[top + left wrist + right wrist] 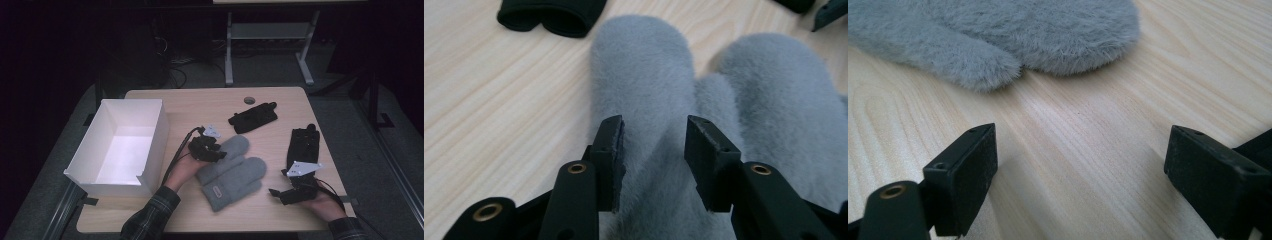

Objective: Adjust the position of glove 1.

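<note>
Two grey fleece mittens (231, 172) are laid side by side at the table's (200, 102) middle, touching along their inner edges. Long axes run diagonally: cuffs toward the near edge, rounded tips pointed away and to the right in the high view. A small label is seen on the nearer mitten's cuff.

Left gripper (209, 150) is held over the upper mitten, forearm coming in from the bottom at a slant, palm under the body, jaws aimed along the mitten toward its tip. In the left gripper view the jaws are parted partway, fleece seen between and below them; pads are not pressed on it, though contact underneath can't be confirmed from this angle.

Right gripper (284, 194) is rested low near the table's right near corner, pointed left at the lower mitten's tip, well short of it. Its jaws are spread wide over bare wood, nothing grasped.
</note>
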A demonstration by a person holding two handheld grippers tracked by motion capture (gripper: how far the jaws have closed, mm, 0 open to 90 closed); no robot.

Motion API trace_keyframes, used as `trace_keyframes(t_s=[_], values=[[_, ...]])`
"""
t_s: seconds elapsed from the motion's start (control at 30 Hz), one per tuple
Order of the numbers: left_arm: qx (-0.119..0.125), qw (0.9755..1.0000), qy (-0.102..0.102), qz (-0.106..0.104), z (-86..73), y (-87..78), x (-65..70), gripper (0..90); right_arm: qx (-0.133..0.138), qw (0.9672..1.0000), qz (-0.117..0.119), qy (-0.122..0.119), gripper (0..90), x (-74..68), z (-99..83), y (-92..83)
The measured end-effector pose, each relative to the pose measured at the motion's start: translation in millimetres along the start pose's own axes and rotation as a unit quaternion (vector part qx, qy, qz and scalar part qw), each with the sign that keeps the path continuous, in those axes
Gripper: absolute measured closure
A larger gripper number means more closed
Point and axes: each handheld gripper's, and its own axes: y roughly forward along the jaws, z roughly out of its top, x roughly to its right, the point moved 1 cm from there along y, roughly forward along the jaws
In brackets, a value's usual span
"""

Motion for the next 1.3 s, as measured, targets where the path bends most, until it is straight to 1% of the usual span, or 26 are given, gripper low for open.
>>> trace_keyframes(t_s=[0.1, 0.13, 0.17, 0.2, 0.27, 0.3, 0.37, 0.4, 0.43, 0.47, 0.53, 0.57, 0.6, 0.67, 0.73, 0.8, 0.87, 0.9, 1.0, 1.07, 1.17, 1.2, 1.23, 1.3], values=[[0.012, 0.9999, 0.000, 0.004, 0.9, -2.1, -1.8, 57.4, 0.000, 1.0000, 0.000, 0.000, 13.6, 0.0, 0.0, -0.1], [0.011, 0.9999, -0.003, 0.001, 0.4, -0.9, -2.0, 57.4, 0.000, 1.0000, 0.000, 0.000, 13.6, 0.0, 0.0, -0.1], [0.005, 1.0000, -0.004, -0.006, -0.9, 2.2, -2.9, 57.8, 0.000, 1.0000, 0.000, -0.001, 13.6, 0.0, 0.1, 0.1], [-0.004, 0.9999, -0.009, -0.014, -2.6, 5.8, -2.4, 57.8, 0.000, 1.0000, 0.000, -0.001, 13.6, 0.0, 0.1, 0.1], [-0.022, 0.9995, -0.003, -0.020, -6.2, 13.1, -2.6, 57.5, 0.000, 1.0000, 0.000, -0.001, 13.6, 0.0, 0.1, 0.1], [-0.022, 0.9994, -0.008, -0.024, -8.1, 16.7, -2.0, 57.0, 0.000, 1.0000, 0.000, -0.001, 13.6, 0.0, 0.1, 0.1], [-0.023, 0.9993, -0.005, -0.029, -11.1, 20.0, -4.5, 57.3, 0.000, 1.0000, 0.000, -0.001, 13.6, 0.0, 0.1, 0.1], [-0.020, 0.9991, -0.013, -0.034, -12.3, 20.6, -5.5, 57.7, 0.000, 1.0000, 0.000, -0.001, 13.6, 0.0, 0.1, 0.1], [-0.020, 0.9990, -0.014, -0.038, -12.9, 20.6, -7.1, 59.0, 0.000, 1.0000, 0.000, -0.001, 13.7, 0.0, 0.1, 0.1], [-0.017, 0.9989, -0.020, -0.039, -13.6, 21.2, -7.0, 59.0, 0.000, 1.0000, 0.000, -0.001, 13.7, 0.0, 0.1, 0.1], [-0.020, 0.9991, -0.012, -0.035, -15.3, 21.7, -7.9, 63.8, 0.000, 1.0000, 0.000, 0.001, 13.6, -0.6, 0.4, 0.4], [-0.020, 0.9991, -0.012, -0.035, -15.3, 21.7, -7.9, 67.0, 0.000, 1.0000, 0.000, 0.001, 13.6, -0.6, 0.4, 0.4], [-0.024, 0.9992, 0.001, -0.030, -15.0, 22.0, -7.0, 71.0, 0.000, 1.0000, 0.000, 0.001, 13.6, -0.8, 0.5, 0.5], [-0.023, 0.9993, 0.004, -0.028, -15.0, 22.4, -5.6, 77.3, 0.000, 1.0000, 0.000, -0.001, 13.6, -0.6, 0.4, 0.5], [-0.021, 0.9994, 0.005, -0.026, -14.9, 22.7, -5.0, 80.6, -0.001, 1.0000, 0.000, -0.001, 13.7, -0.7, 0.5, 0.6], [-0.026, 0.9994, 0.006, -0.023, -14.2, 21.9, -5.7, 81.5, -0.001, 1.0000, 0.000, 0.000, 13.6, -0.9, 0.6, 0.6], [-0.028, 0.9994, -0.001, -0.021, -12.7, 20.7, -5.3, 82.7, 0.000, 1.0000, 0.000, -0.001, 13.6, -0.7, 0.6, 0.7], [-0.025, 0.9994, -0.007, -0.023, -12.1, 19.3, -6.0, 83.2, -0.001, 1.0000, 0.000, 0.000, 13.6, -0.9, 0.7, 0.7], [-0.021, 0.9994, -0.011, -0.026, -10.3, 13.5, -8.4, 83.5, 0.000, 1.0000, 0.000, -0.001, 13.7, -0.7, 0.7, 0.7], [-0.011, 0.9993, -0.020, -0.030, -8.3, 7.9, -9.3, 83.5, 0.000, 1.0000, 0.000, 0.000, 13.7, -0.7, 0.7, 0.7], [-0.004, 0.9994, -0.018, -0.029, -5.1, -2.6, -11.3, 83.5, 0.000, 1.0000, 0.000, 0.000, 13.7, -0.7, 0.7, 0.7], [0.005, 0.9991, -0.029, -0.031, -4.0, -6.2, -11.5, 83.5, 0.000, 1.0000, 0.000, 0.000, 13.6, -0.7, 0.7, 0.7], [0.006, 0.9991, -0.027, -0.033, -3.5, -9.0, -12.6, 83.5, 0.000, 1.0000, 0.000, 0.000, 13.7, -0.7, 0.7, 0.7], [0.019, 0.9985, -0.037, -0.035, -1.5, -16.0, -12.6, 83.5, 0.000, 1.0000, 0.000, 0.000, 13.6, -0.7, 0.7, 0.7]])
